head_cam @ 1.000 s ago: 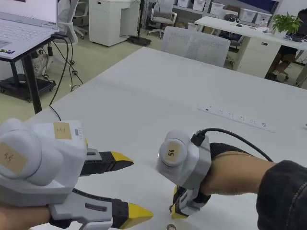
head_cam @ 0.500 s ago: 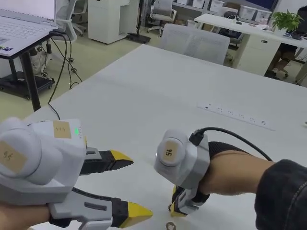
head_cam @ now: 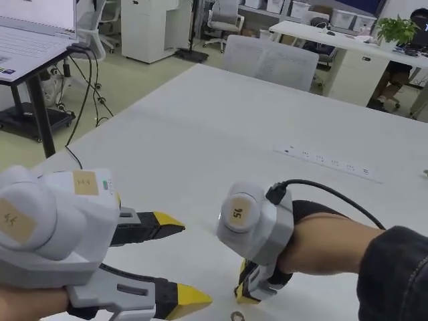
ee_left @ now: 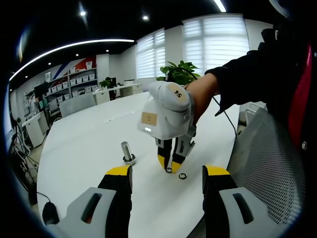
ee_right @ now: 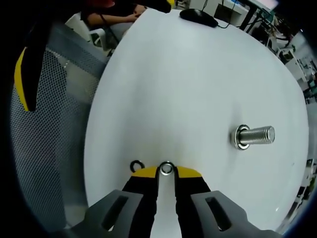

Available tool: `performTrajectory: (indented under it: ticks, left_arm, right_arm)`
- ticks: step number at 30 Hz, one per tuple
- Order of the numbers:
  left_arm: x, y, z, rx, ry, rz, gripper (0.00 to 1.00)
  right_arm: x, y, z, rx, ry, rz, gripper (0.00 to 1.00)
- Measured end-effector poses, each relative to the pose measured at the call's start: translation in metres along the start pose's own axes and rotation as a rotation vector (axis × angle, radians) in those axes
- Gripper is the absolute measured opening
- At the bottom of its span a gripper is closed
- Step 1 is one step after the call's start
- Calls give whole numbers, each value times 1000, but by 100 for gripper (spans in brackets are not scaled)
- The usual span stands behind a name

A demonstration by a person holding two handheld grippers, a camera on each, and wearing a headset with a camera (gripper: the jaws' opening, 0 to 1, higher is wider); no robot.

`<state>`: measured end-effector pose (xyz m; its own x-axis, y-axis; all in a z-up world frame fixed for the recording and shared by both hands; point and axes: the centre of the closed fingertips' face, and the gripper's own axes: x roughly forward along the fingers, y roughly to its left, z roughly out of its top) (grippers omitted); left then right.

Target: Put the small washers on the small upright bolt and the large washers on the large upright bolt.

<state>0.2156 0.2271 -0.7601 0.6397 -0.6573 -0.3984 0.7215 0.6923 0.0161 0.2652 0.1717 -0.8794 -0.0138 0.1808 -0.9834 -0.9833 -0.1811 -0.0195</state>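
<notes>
— Why is so much of the white bench (head_cam: 221,127) bare?
— The work sits at its near edge, close to the person, where both hands reach it easily.
— And the left gripper (head_cam: 179,261)?
— It hovers above the bench with its jaws spread wide and nothing between them. I judge it is held back to leave the other one room.
— The right gripper (head_cam: 245,294)?
— It points steeply down with its tips at the bench surface, probably because a flat ring is easiest to take from above. In the right gripper view its jaws are drawn in on a washer (ee_right: 167,168), pinching it by the rim.
— Where does that ring go?
— An upright bolt (ee_right: 255,135) stands nearby, clear of the tips. I cannot tell whether it is the large or the small one, nor whether the ring at its foot is a washer or its own flange.
— Anything else?
— A second washer (ee_right: 137,165) lies flat just beside the jaws, within easy reach for the next pick
</notes>
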Motion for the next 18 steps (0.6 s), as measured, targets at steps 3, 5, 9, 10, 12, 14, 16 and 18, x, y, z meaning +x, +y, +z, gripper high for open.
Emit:
performTrajectory:
  ticks: [3,5,9,10,12,14,16,18]
  left_arm:
    - [-1,1,0,-1,0,3,56]
    - [-1,1,0,-1,-1,4,56]
    - [0,0,0,2,3,-2,56]
    - [1,0,0,3,3,-3,56]
    - [1,0,0,4,4,-6,56]
    - [1,0,0,5,5,-6,56]
    - [1,1,1,5,4,-7,56]
    - [2,1,1,5,3,-7,56]
  right_arm:
    - [-1,1,-3,7,2,2,14]
    - [-4,0,-5,8,2,-3,14]
    - [-14,-4,-9,25,-8,-19,14]
    - [-16,-5,-10,30,-12,-22,14]
    - [-22,-6,-13,43,-21,-27,14]
    - [-27,-9,-18,57,-23,-33,14]
    - [-31,-12,-23,64,-21,-45,14]
    - [-35,-14,-28,78,-26,-55,14]
